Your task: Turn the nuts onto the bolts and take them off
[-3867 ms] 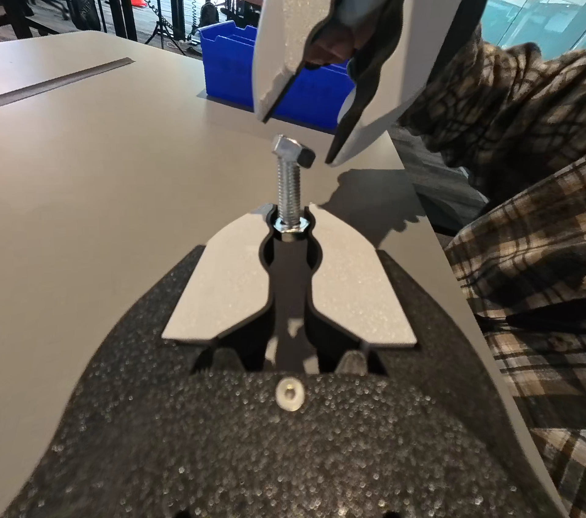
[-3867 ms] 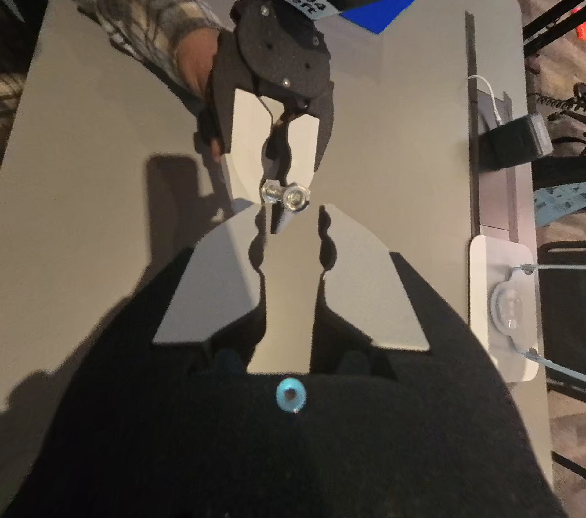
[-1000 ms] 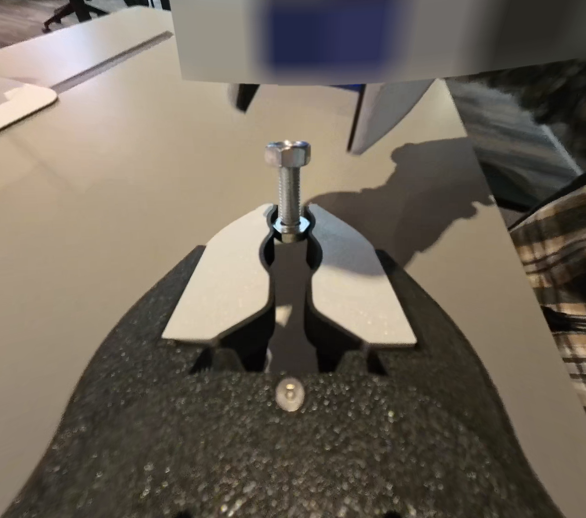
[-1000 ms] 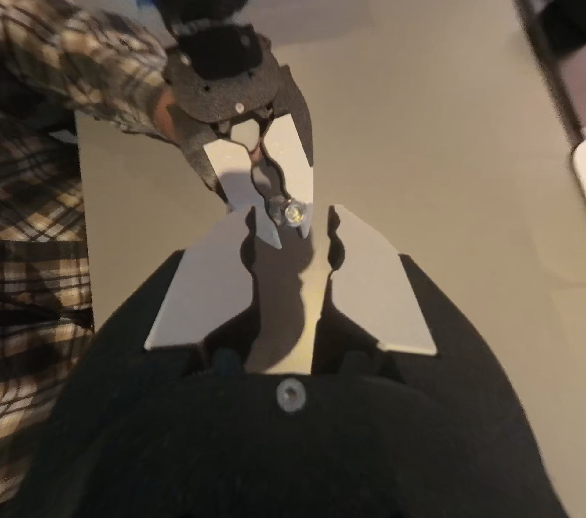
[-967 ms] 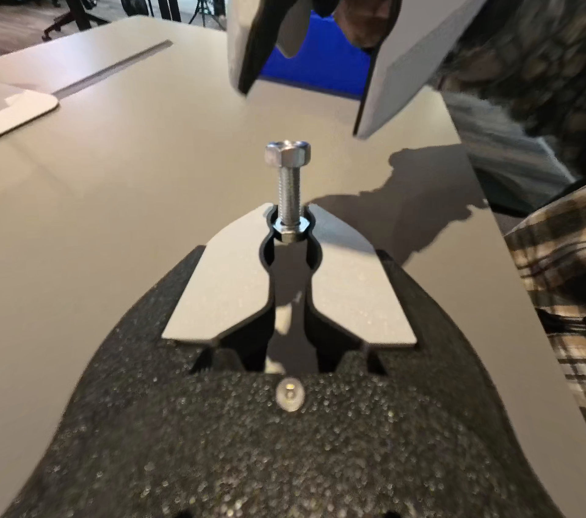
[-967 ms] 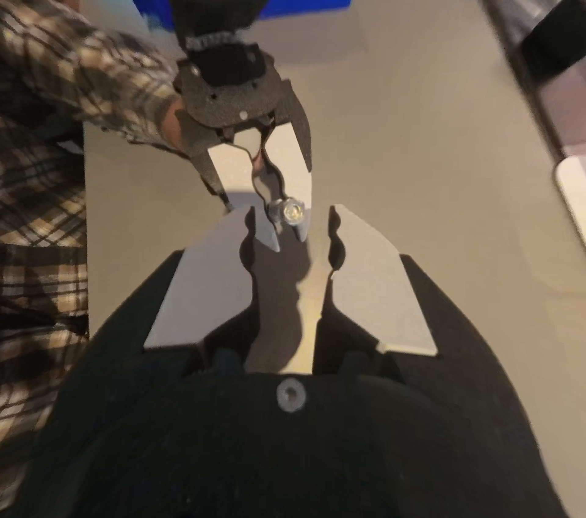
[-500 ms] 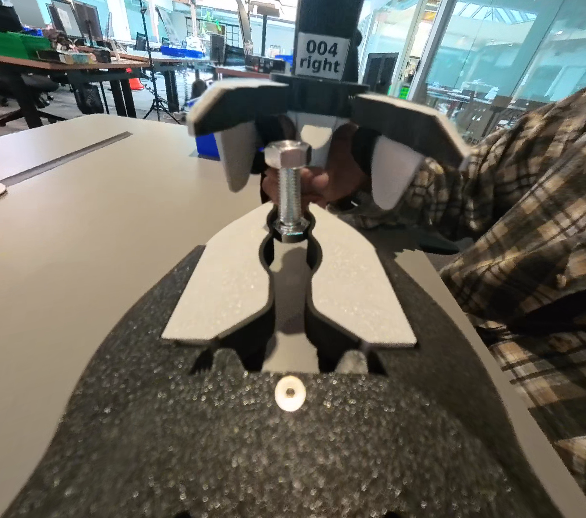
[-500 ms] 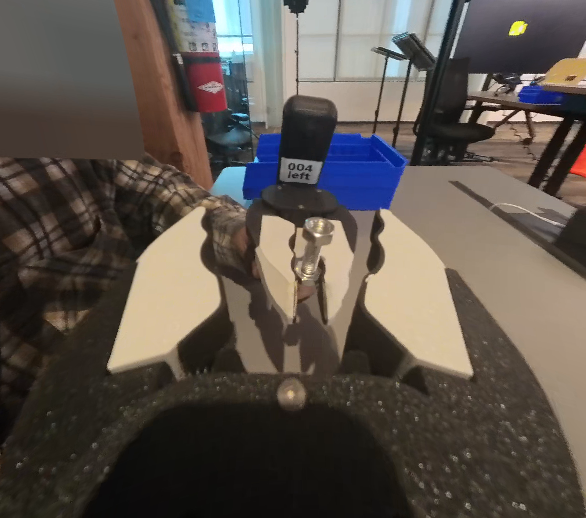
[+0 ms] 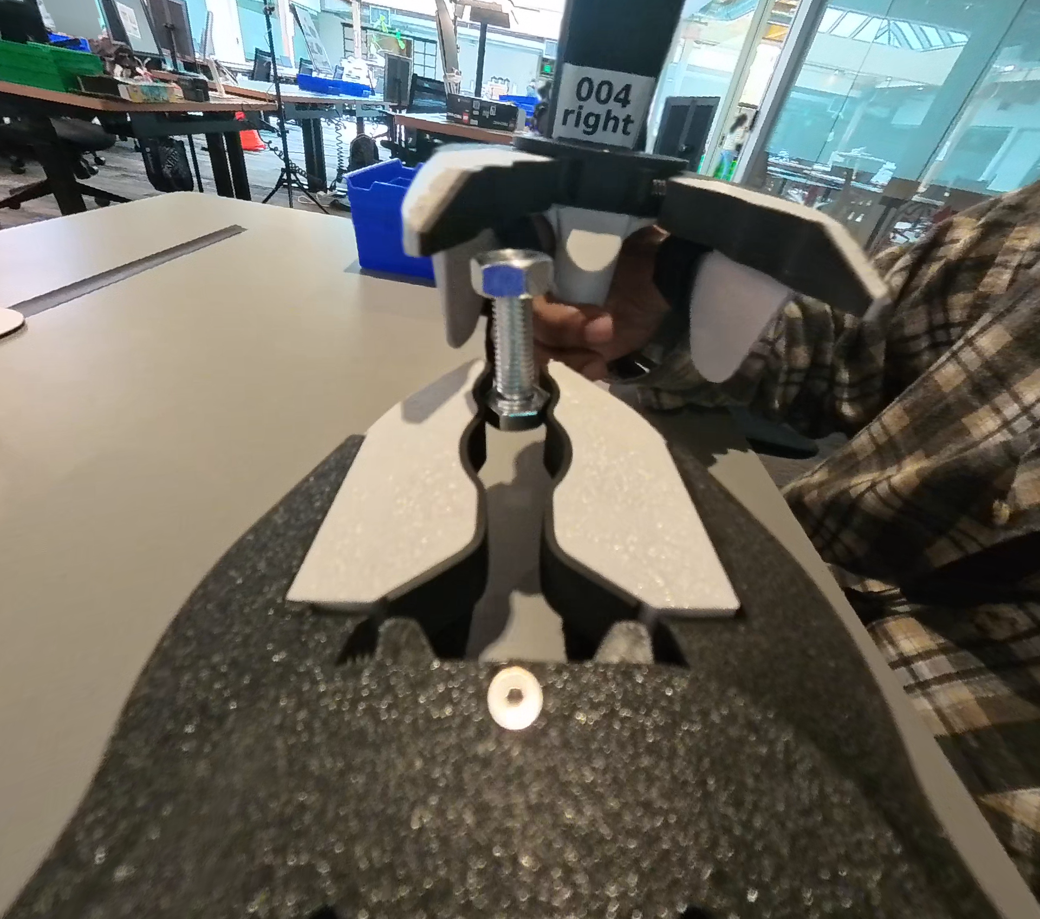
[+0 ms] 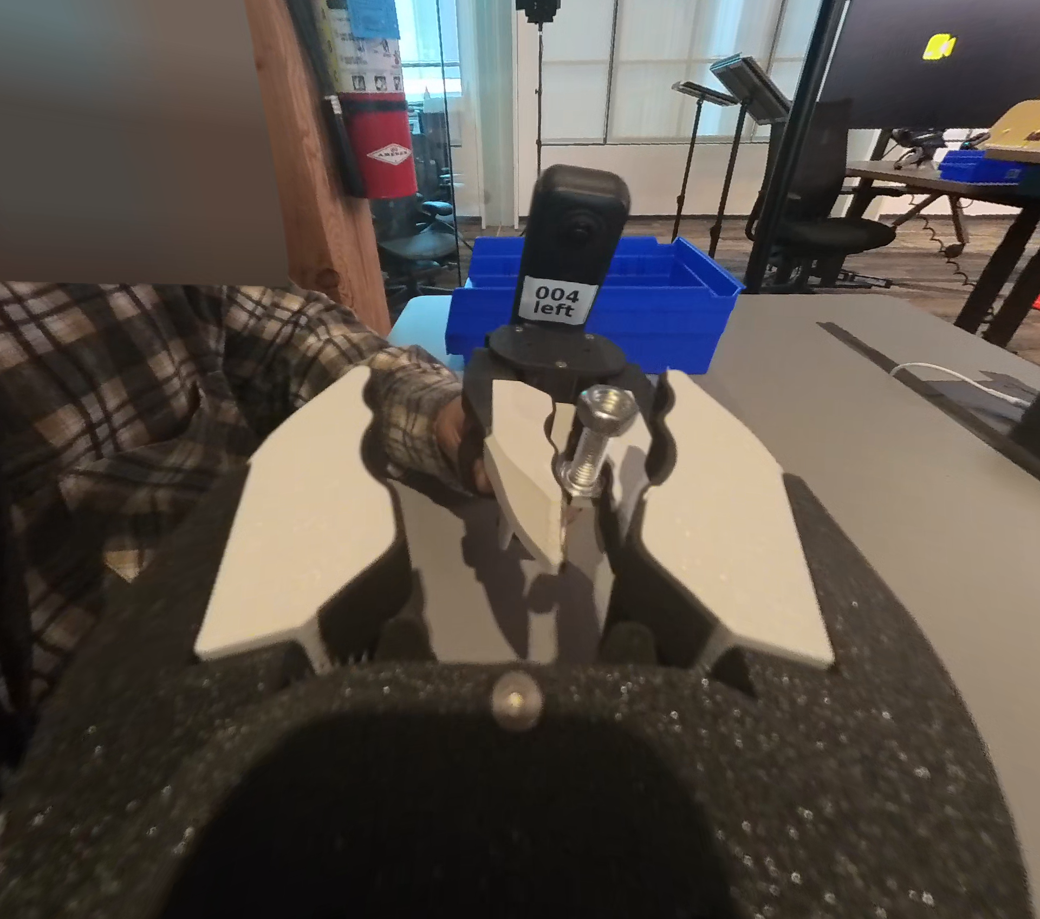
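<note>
A silver bolt [image 9: 511, 349] stands upright with its hex head [image 9: 512, 277] on top. Its nut [image 9: 515, 414] sits at the lower end of the thread. My left gripper [image 9: 515, 419] is shut on the nut, just above the grey table [image 9: 185, 419]. My right gripper [image 9: 591, 324] faces it at bolt height and is open. The bolt head is between its fingers, close to one finger [image 9: 456, 301]. In the right wrist view my right gripper [image 10: 518, 388] is spread wide around the left gripper [image 10: 582, 512], with the bolt [image 10: 588, 447] nearer its right finger [image 10: 715, 459].
A blue bin [image 9: 388, 228] stands at the table's far edge and also shows in the right wrist view [image 10: 653, 315]. A dark groove strip [image 9: 129, 256] crosses the table, with a white cable [image 10: 956, 380] by it. The person's plaid sleeves [image 9: 928, 442] fill the side. Some 6 cm of space lies between my two pairs of fingers.
My right gripper swung down from above the bolt to level with it, and the bolt head now sits between its open fingers. My left gripper kept hold of the nut.
</note>
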A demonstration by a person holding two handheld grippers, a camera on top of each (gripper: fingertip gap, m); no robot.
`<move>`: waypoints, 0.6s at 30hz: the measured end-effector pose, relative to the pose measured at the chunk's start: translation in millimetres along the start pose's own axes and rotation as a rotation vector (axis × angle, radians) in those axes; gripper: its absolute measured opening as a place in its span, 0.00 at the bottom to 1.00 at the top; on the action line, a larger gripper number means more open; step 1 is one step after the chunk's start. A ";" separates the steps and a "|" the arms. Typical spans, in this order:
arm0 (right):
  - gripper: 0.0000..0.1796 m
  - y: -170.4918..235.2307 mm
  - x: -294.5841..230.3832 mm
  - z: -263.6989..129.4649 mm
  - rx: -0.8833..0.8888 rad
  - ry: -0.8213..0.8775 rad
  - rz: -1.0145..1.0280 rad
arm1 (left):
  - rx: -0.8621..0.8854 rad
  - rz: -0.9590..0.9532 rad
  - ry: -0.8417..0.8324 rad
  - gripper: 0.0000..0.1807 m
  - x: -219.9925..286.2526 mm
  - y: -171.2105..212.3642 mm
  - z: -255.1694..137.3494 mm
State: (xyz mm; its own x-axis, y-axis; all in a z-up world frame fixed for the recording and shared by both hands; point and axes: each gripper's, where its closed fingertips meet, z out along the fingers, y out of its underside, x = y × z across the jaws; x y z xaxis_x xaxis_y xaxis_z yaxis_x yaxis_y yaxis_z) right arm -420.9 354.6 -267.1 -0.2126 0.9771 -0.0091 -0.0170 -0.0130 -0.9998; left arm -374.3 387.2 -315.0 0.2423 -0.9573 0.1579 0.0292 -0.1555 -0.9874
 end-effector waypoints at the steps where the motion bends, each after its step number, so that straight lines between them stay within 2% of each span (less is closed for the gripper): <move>1: 0.50 -0.1 1.5 0.2 0.000 0.003 0.005 | 0.001 0.005 0.002 0.08 0.9 -0.6 0.1; 18: 0.52 8.2 -3.8 -1.1 -0.054 0.004 0.006 | -0.018 0.006 -0.033 0.08 -3.0 0.3 -0.9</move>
State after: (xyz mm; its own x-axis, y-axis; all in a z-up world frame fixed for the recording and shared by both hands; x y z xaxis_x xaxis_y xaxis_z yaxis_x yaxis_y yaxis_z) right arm -419.2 351.0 -275.3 -0.2091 0.9778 -0.0147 0.0365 -0.0073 -0.9993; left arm -375.9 389.8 -315.8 0.2745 -0.9496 0.1516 0.0106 -0.1546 -0.9879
